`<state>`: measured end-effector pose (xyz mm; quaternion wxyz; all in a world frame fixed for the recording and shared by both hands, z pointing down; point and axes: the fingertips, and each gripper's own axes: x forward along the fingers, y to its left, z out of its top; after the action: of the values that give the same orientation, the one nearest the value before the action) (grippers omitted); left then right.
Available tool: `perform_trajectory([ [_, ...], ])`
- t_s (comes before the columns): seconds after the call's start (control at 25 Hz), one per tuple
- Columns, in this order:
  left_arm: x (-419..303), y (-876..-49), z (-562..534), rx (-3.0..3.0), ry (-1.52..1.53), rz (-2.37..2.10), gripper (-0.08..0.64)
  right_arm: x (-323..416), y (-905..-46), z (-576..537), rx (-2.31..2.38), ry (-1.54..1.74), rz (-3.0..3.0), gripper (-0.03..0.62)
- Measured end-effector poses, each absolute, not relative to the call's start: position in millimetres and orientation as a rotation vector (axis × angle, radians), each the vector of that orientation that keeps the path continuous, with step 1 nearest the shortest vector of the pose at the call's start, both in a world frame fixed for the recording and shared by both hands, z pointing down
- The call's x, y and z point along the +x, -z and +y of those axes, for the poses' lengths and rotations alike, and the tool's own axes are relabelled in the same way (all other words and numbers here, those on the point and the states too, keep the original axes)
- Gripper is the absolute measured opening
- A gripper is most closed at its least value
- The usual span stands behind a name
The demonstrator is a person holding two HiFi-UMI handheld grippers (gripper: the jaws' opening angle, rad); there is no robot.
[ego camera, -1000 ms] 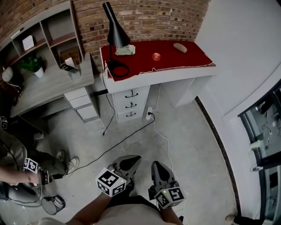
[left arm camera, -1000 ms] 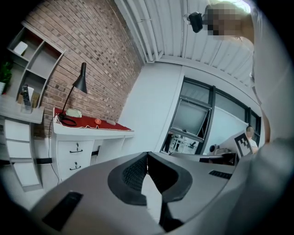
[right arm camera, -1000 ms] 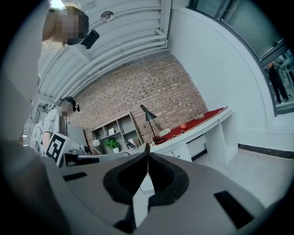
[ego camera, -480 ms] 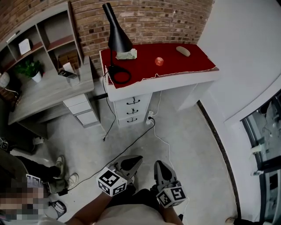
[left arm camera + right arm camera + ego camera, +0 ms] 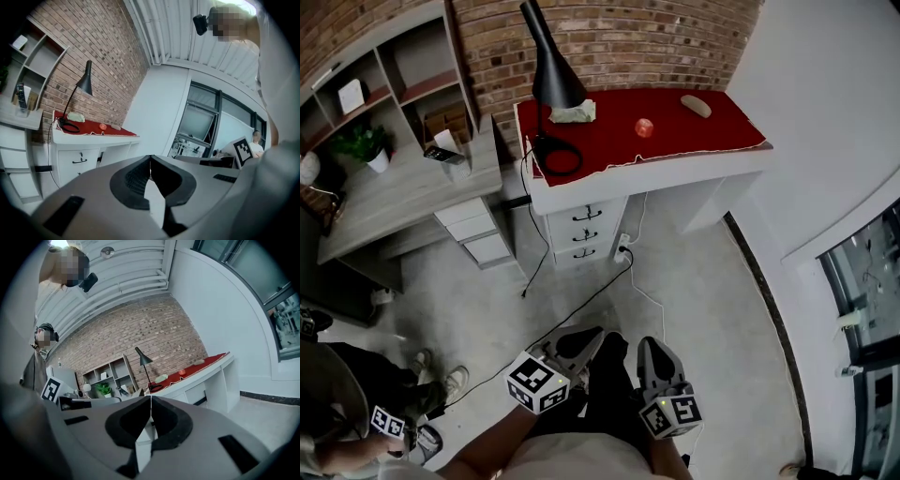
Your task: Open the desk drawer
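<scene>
The white desk (image 5: 694, 163) with a red mat stands against the brick wall at the far side of the floor. Under its left part is a stack of three drawers (image 5: 582, 233) with black handles, all closed. The same drawers (image 5: 78, 160) show small at the left of the left gripper view. In the right gripper view the desk (image 5: 199, 379) lies far off. My left gripper (image 5: 594, 333) and right gripper (image 5: 644, 343) hang side by side low over the floor, well short of the desk. Both are shut and hold nothing.
A black lamp (image 5: 549, 67), a crumpled cloth (image 5: 574, 112) and an orange ball (image 5: 644, 127) sit on the red mat. A black cable (image 5: 567, 307) crosses the floor. A grey shelf desk (image 5: 398, 192) stands left. Another person (image 5: 347, 412) with a marker cube is at lower left.
Both grippers have come a little nearer the desk along with the person holding them, whose dark leg now shows between them. The other person at lower left has shifted.
</scene>
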<state>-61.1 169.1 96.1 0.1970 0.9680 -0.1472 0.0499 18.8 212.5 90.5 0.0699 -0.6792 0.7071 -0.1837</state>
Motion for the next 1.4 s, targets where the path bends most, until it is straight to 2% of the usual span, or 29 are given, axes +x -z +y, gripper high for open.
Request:
perform_trajectory([
  [0.4, -51, -94, 128, 2.693, -0.102, -0.508, 0.011, 30, -83, 175, -1.991, 0.505, 2.217, 0.017],
  [1.04, -6, -88, 35, 2.75, -0.108, -0.601, 0.011, 108, -69, 70, -1.98, 0.363, 2.252, 0.017],
  [1.4, 17, -117, -6, 2.781, -0.097, -0.601, 0.011, 132, -93, 19, -1.943, 0.234, 2.347, 0.017],
])
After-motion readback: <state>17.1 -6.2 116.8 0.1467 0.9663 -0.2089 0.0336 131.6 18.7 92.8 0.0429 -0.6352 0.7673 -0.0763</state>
